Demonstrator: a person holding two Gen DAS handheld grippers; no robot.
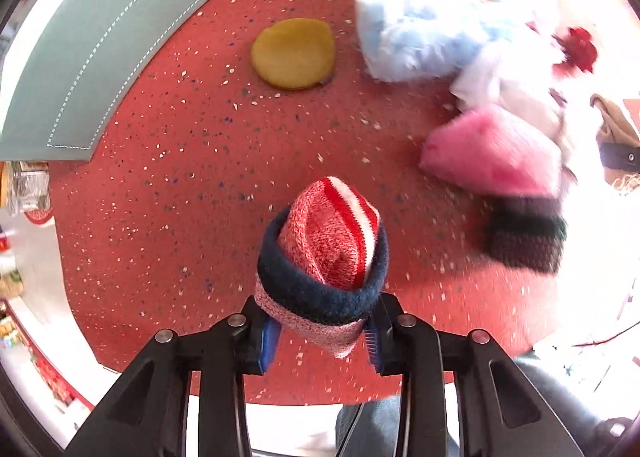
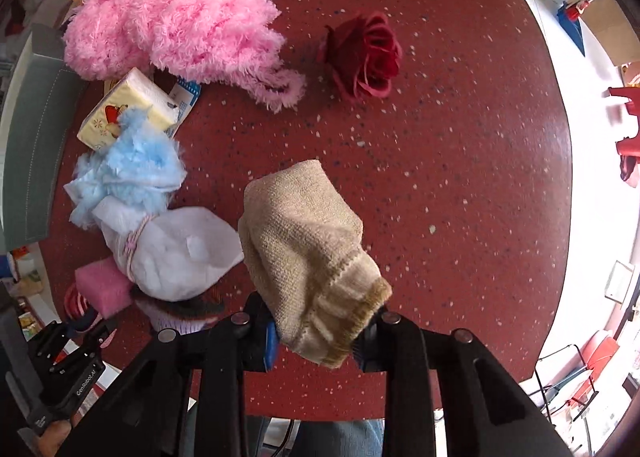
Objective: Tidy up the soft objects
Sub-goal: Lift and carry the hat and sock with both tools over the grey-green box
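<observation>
While both claws point down at the red speckled table (image 1: 168, 185), each pinches a rolled sock. Left claw (image 1: 320, 337): pressed on a red, white and navy knitted sock roll (image 1: 328, 253), which juts forward from between its pads, clear of the table. Right claw (image 2: 316, 341): clamped on the cuff end of a beige knitted sock bundle (image 2: 304, 241), just beside a white tied pouch (image 2: 176, 253).

The right gripper (image 2: 314, 341) points down over a red speckled worktop (image 2: 460, 177), its fingers (image 2: 270, 345) clamped on a rolled beige knit sock (image 2: 308, 253). To the left lie a white drawstring pouch (image 2: 176, 253), a blue fluffy bundle (image 2: 128, 173), a tissue pack (image 2: 128, 105) and pink fluffy yarn (image 2: 176, 25). A dark red fabric rose (image 2: 362, 55) lies apart.
</observation>
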